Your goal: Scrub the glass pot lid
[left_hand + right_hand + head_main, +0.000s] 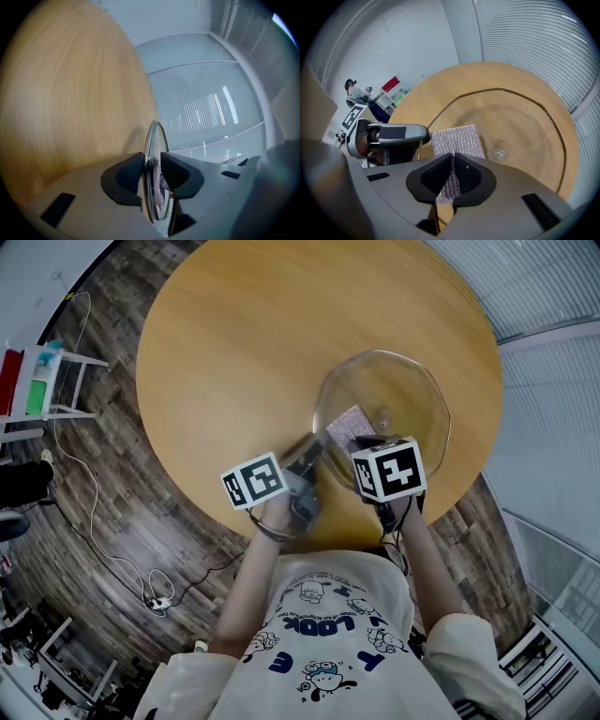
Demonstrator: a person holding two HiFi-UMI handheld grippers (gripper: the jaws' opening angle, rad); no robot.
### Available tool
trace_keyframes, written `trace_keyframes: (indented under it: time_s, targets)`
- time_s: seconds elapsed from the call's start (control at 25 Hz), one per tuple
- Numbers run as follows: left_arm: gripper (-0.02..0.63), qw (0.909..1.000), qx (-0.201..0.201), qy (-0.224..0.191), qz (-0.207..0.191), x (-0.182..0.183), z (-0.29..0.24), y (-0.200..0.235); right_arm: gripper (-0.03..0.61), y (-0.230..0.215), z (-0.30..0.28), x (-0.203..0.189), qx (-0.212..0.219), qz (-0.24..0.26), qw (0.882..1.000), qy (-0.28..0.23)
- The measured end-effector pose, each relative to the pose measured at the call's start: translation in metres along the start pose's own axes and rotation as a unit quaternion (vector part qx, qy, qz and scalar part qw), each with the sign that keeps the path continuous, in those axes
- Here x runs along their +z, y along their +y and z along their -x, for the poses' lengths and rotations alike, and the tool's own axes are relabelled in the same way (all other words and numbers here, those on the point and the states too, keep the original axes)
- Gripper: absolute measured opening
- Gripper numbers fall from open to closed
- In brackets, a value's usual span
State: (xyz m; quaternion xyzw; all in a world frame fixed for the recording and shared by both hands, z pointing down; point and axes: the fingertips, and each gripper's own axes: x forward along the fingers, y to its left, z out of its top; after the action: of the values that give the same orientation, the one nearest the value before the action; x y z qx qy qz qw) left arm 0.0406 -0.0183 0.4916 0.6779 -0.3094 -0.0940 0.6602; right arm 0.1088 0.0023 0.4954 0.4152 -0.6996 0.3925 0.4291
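Observation:
The glass pot lid (398,381) lies inverted over the round wooden table (244,343), its centre screw (500,153) facing up. My left gripper (314,451) clasps the lid's near left rim. In the left gripper view the steel-edged rim (153,150) stands edge-on between the two pads, which sit against it on both sides. My right gripper (364,440) is shut on a silvery mesh scrub pad (457,139), and the pad lies flat on the glass inside the rim. The left gripper's jaw (401,133) also shows in the right gripper view, beside the pad.
The table's near edge (337,526) runs just in front of the person's body. A white cable (89,521) trails over the dark wood floor at left, near a white shelf (56,381). Slatted blinds (201,103) stand beyond the table. A person (354,91) sits far off.

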Motion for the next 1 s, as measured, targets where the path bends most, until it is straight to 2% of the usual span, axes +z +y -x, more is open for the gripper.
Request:
trace_keyframes:
  time_s: [0.32,0.44,1.0]
  targets:
    - [0.103,0.9999,0.012,0.004,0.001,-0.004,-0.001,0.004,0.043,-0.003,0.0,0.009,-0.004,0.003,1.0,-0.009]
    - [0.077,0.9998,0.02,0.005,0.005,-0.002,-0.001,0.007,0.043,0.0,-0.003,0.015,-0.003,0.005,1.0,-0.013]
    - [0.074,0.9996,0.025,0.011,-0.001,-0.002,-0.001,0.009,0.042,0.003,-0.011,0.034,0.001,0.01,1.0,-0.026]
